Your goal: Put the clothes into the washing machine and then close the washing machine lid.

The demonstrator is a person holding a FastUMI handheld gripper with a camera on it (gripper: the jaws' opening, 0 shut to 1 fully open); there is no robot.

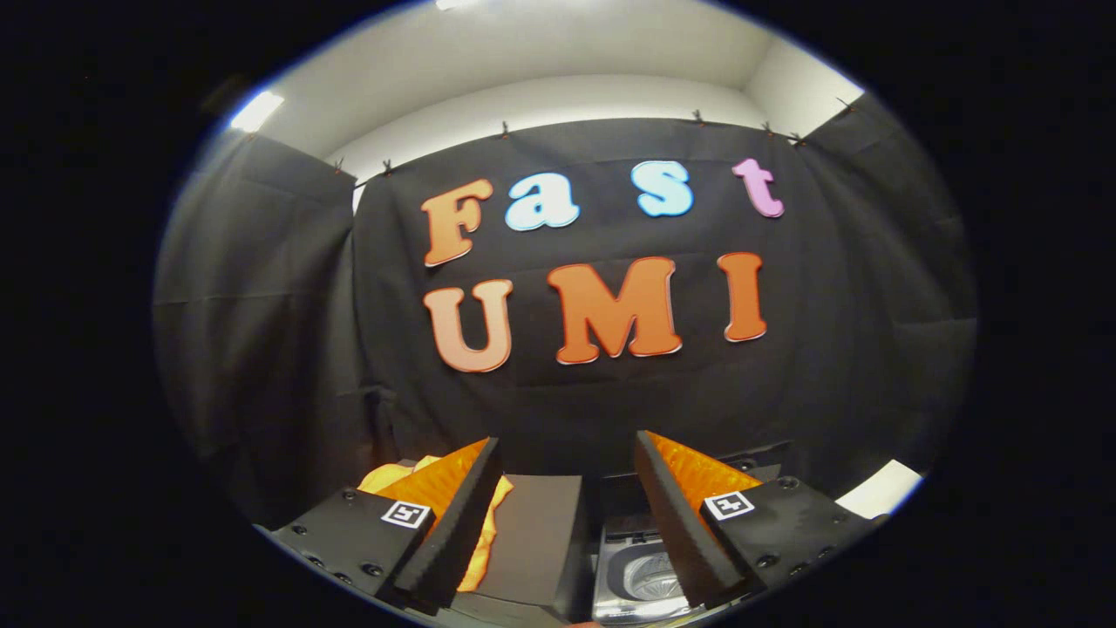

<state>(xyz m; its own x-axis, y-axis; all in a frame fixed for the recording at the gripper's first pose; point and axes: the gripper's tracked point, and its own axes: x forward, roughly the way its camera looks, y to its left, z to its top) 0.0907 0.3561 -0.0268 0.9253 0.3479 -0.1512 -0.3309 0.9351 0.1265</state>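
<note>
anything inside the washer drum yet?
The washing machine shows between the open jaws of the gripper; its visible drum part looks bare metal. The right finger covers the rest, so cannot confirm. The yellow clothes lie outside, by the left finger.

Yellow cloth: mostly hidden behind one finger of the spread, empty gripper. Washing machine: drum partly hidden by the other finger, low and cut off.
</note>
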